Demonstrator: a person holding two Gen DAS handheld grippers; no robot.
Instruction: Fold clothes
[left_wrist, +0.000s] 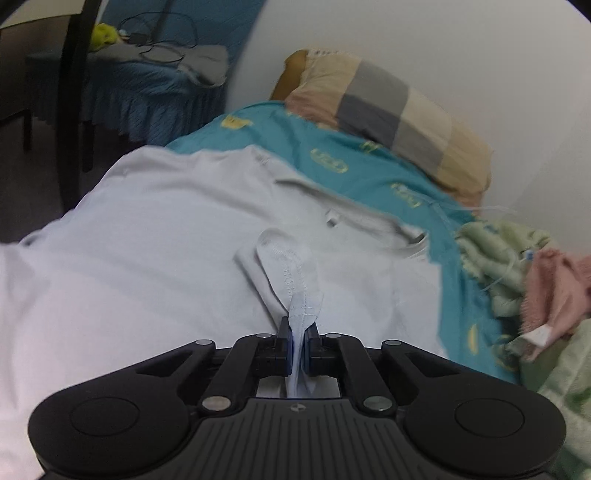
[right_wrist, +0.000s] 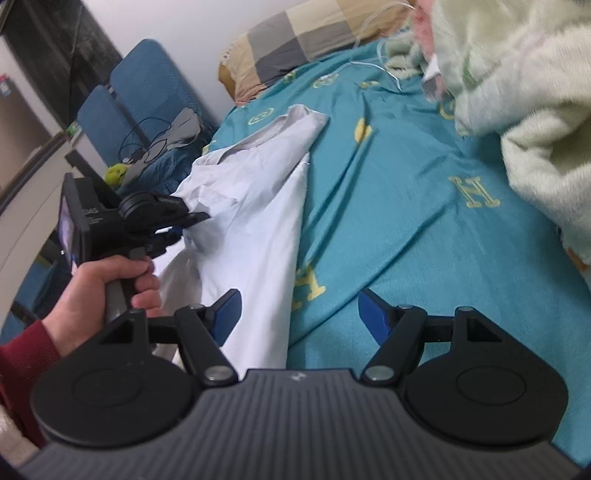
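Bare teal sheet (right_wrist: 399, 229) ahead gives passage; fluffy blanket (right_wrist: 524, 92) (heaped) blocks the right.

A pale blue-white shirt (left_wrist: 177, 236) with a grey collar lies across a teal sheet (left_wrist: 369, 155) printed with yellow letters and oval emblems. The pillow (left_wrist: 388, 110) is a patchwork of beige, cream, grey and dusty pink squares. A mint-green fleece blanket (right_wrist: 517, 92) carries a pink patch, possibly a second cloth, blurred here. The left claw (left_wrist: 298, 341) and right claw (right_wrist: 300, 314) are black with royal-blue pads (right_wrist: 229, 314). The person's sleeve (right_wrist: 22, 365) is dark red. Behind, a chair (right_wrist: 147, 74) wears a deeper blue quilted cover, with a lime-yellow object (right_wrist: 118, 172) and black cables (left_wrist: 162, 40) on it.
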